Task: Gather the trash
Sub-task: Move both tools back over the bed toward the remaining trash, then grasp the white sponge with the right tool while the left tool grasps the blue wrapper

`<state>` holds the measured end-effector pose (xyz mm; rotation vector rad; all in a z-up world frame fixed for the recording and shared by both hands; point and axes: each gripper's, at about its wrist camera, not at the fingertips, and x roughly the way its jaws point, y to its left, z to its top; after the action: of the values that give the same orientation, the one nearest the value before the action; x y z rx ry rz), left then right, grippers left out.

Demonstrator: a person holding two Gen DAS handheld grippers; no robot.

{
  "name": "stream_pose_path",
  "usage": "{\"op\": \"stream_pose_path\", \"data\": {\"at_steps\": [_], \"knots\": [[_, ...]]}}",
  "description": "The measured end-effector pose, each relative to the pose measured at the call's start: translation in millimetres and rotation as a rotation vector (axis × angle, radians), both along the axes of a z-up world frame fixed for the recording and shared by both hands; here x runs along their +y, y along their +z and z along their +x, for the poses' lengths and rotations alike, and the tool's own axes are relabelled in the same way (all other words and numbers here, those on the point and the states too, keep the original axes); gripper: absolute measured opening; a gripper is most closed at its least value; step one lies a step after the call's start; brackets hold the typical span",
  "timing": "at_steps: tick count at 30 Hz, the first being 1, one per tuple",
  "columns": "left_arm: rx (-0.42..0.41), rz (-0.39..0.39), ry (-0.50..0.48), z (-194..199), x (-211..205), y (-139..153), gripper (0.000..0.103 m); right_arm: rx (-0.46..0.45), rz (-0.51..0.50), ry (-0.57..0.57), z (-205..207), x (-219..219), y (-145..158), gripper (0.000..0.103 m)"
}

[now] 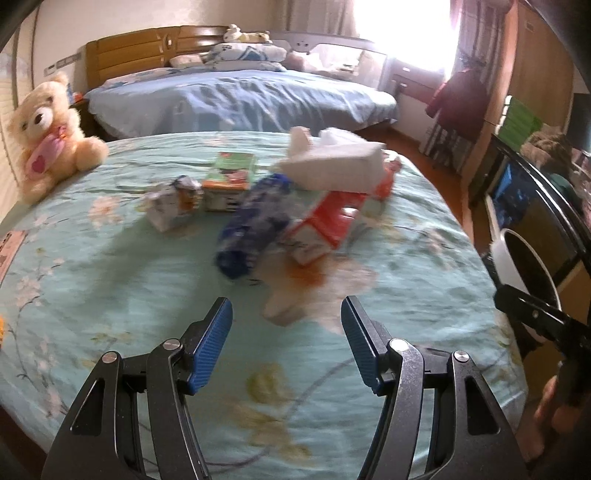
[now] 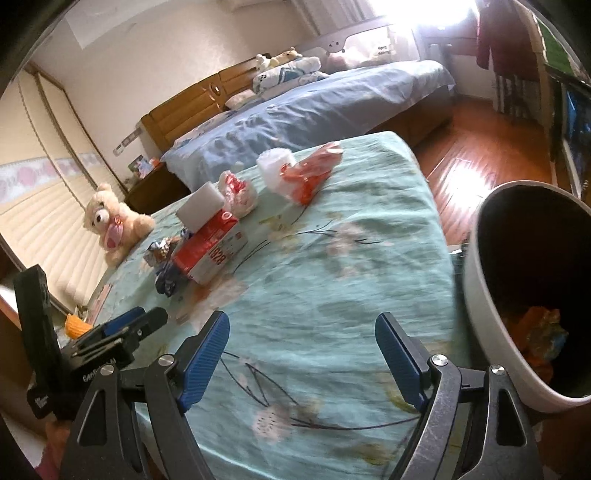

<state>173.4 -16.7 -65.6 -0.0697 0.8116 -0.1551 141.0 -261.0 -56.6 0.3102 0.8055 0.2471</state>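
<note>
Red-and-white carton [image 2: 210,251] shows partial digits, perhaps "028", otherwise illegible

- A teddy bear [image 1: 46,134] sat on the floral bedspread [image 1: 110,280], far ahead and to the left of the left gripper; it wore a pink heart on its chest
- A second bed with a blue cover [image 1: 240,99] stood beyond, straight ahead; pillows [image 1: 243,55] and small soft toys [image 1: 245,35] lay at its wooden headboard [image 1: 147,51]
- A dark red garment [image 1: 458,96] hung by the bright window, ahead to the right; wooden floor [image 2: 465,162] showed ahead of the right gripper
</note>
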Motion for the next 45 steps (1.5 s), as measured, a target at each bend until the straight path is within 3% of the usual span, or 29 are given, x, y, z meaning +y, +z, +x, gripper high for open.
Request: {"op": "stream_pose_path", "data": {"at_steps": [8, 16, 18, 20, 25, 31, 42, 45], "knots": [[0.021, 0.013, 0.058, 28, 32, -9, 0.062, 0.012, 0.0, -0.001, 8, 9, -6, 0.083], [0.024, 0.015, 0.0, 53, 32, -13, 0.061, 0.033, 0.006, -0.001, 18, 15, -14, 0.083], [0.027, 0.011, -0.021, 58, 28, -14, 0.052, 0.035, 0.008, -0.001, 21, 16, -15, 0.083], [0.038, 0.014, -0.039, 59, 22, -17, 0.031, 0.036, 0.008, -0.003, 23, 17, -15, 0.083], [0.04, -0.005, -0.099, 46, 7, -18, 0.021, 0.034, 0.013, -0.001, 27, 17, -15, 0.083], [0.033, -0.051, -0.169, 19, -11, -8, 0.02, 0.033, 0.022, 0.01, 28, 21, -17, 0.083], [0.046, -0.044, -0.041, 19, 28, -13, 0.021, 0.018, 0.03, 0.05, 47, 44, -17, 0.083], [0.045, -0.051, -0.032, 21, 32, -14, 0.027, 0.001, 0.045, 0.056, 59, 48, -15, 0.083]]}}
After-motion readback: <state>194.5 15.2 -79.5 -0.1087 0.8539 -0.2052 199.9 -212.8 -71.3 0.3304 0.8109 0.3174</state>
